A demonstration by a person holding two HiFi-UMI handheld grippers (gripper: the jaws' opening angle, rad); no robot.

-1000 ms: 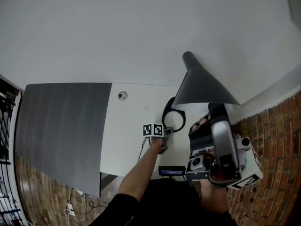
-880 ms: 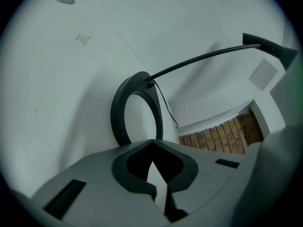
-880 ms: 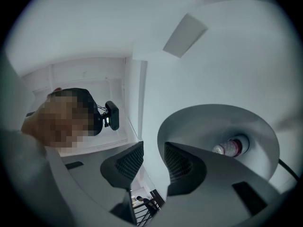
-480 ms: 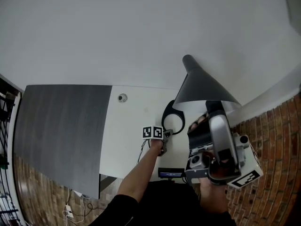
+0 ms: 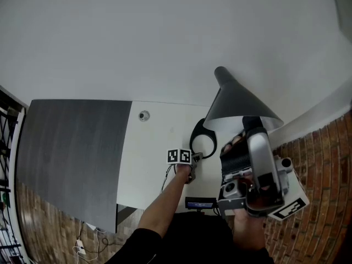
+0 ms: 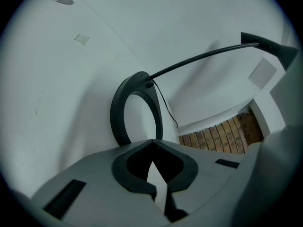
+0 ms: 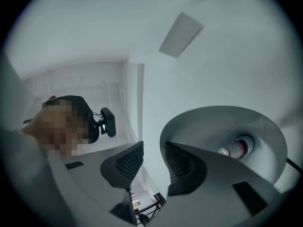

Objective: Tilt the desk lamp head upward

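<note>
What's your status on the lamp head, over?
Left hand-held gripper shut, sits by the lamp base. Right hand-held gripper open, jaws either side of the lamp head rim, not clamped. Nothing seen blocking the tilt.

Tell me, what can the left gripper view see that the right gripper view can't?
Only the left gripper view shows the lamp's ring base on the white desk, its thin arm and a brick wall. Only the right gripper view looks up inside the lamp head at the bulb, and shows a person. Both show the lamp head: the left from outside, the right from inside.
</note>
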